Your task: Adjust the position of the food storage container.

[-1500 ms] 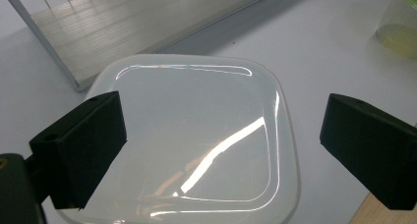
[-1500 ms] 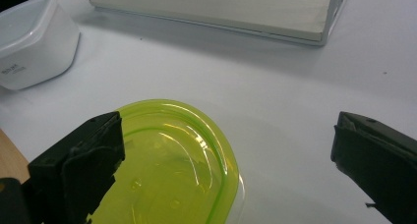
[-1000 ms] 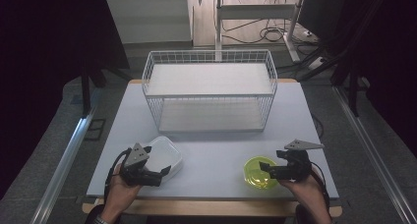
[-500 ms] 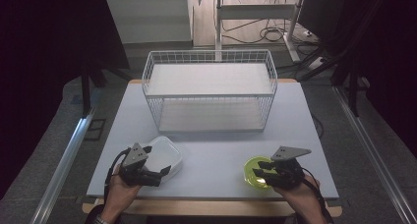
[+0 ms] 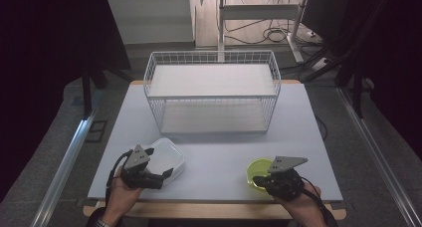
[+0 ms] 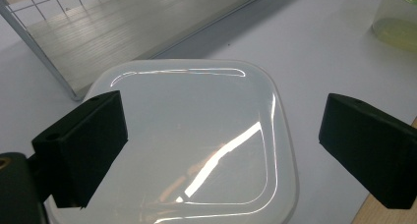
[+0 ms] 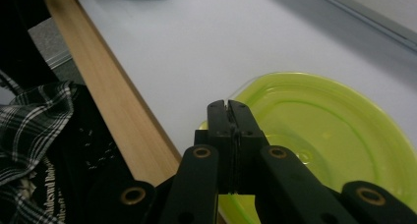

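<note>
Now the right gripper (image 5: pixel 260 180) sits at about 5 o'clock on the table (image 5: pixel 219 152), its 2 jaws having just been closing and now pressed flat together above the near rim of the lime-green lid (image 5: pixel 259 172); whether they pinch that rim cannot be told. In the right gripper view the green lid (image 7: pixel 339 135) lies close to the table's wooden front edge (image 7: pixel 113 101), with bare tabletop stretching away toward 12 o'clock. At about 7 o'clock the left gripper (image 5: pixel 158 175) is spread wide, its 2 black pads (image 6: pixel 83 145) standing to either side of the white square container (image 5: pixel 166 157) without touching it. The container (image 6: pixel 196 145) lies just short of the wire basket (image 5: pixel 211 95), which fills the far middle of the table. Between the 2 grippers the near tabletop is open.
</note>
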Tool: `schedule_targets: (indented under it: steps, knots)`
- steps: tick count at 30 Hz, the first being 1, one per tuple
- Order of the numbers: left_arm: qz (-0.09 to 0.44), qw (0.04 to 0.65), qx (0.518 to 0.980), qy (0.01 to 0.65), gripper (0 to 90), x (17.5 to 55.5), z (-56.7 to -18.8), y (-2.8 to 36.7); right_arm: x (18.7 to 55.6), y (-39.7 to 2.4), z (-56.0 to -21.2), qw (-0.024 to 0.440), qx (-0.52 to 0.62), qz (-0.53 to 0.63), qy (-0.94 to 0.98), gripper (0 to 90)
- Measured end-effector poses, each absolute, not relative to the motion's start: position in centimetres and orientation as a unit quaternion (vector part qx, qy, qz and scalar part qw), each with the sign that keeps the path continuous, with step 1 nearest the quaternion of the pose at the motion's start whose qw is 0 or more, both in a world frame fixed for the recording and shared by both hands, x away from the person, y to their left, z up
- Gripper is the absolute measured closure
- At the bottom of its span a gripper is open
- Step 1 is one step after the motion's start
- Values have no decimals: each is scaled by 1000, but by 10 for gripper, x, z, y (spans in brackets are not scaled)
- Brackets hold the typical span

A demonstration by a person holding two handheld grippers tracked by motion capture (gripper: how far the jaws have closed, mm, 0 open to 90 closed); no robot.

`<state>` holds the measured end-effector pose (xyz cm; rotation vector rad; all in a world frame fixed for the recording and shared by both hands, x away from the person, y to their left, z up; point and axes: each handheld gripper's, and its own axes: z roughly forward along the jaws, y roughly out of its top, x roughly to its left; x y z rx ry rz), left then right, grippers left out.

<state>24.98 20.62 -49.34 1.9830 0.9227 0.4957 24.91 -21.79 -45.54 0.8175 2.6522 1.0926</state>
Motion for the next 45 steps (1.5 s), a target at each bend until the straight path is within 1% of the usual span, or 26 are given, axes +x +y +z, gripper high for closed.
schedule_targets:
  steps: [3,10,13,22,32,45]
  knots:
    - [199,433,797,370,41,250,-494,206,248,-216,-457,73,267,361,890,894]
    - [199,433,797,370,41,250,-493,206,247,-212,-464,40,250,352,901,894]
    - [199,432,798,370,42,250,-494,205,247,-211,-466,36,247,350,903,893]
    - [199,430,799,370,43,250,-494,205,258,-219,-473,49,276,340,898,894]
    - [200,428,801,369,44,250,-494,205,274,-231,-474,69,301,337,889,895]
    - [182,407,818,364,84,251,-495,199,296,-255,-473,90,339,340,873,894]
